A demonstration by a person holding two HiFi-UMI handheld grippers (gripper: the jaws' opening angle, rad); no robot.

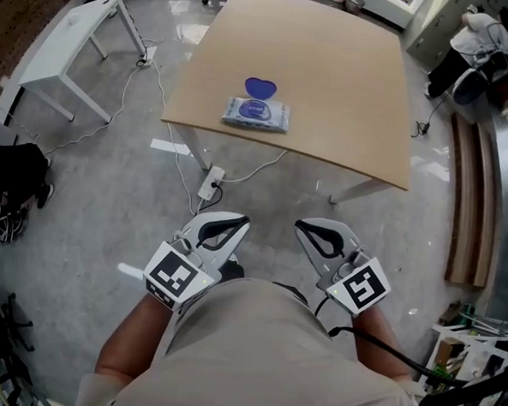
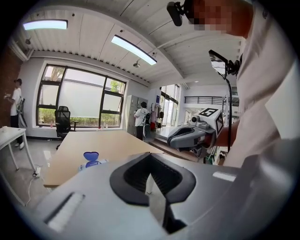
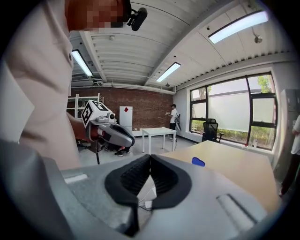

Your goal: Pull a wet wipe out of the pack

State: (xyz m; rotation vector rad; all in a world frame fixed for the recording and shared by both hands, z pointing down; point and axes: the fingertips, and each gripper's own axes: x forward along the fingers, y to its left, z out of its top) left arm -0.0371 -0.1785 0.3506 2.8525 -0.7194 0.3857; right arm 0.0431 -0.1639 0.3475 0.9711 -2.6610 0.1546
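A blue-and-white wet wipe pack (image 1: pixel 256 114) lies flat near the front edge of the wooden table (image 1: pixel 330 82), its round blue lid (image 1: pixel 260 87) flipped open behind it. Both grippers hang over the floor close to my body, well short of the table. My left gripper (image 1: pixel 239 223) is shut and holds nothing, and my right gripper (image 1: pixel 305 229) is the same. The left gripper view shows its jaws (image 2: pixel 150 155) closed together, the pack (image 2: pixel 92 163) far ahead on the left. In the right gripper view, past the closed jaws (image 3: pixel 150 157), only the blue lid (image 3: pixel 198 162) shows.
A power strip (image 1: pixel 210 185) and cables lie on the floor under the table's front edge. A white table (image 1: pixel 71 32) stands at far left, with a black bag (image 1: pixel 11 174) below it. Wooden planks (image 1: pixel 473 203) lie at right. A person (image 1: pixel 474 44) stands at the back right.
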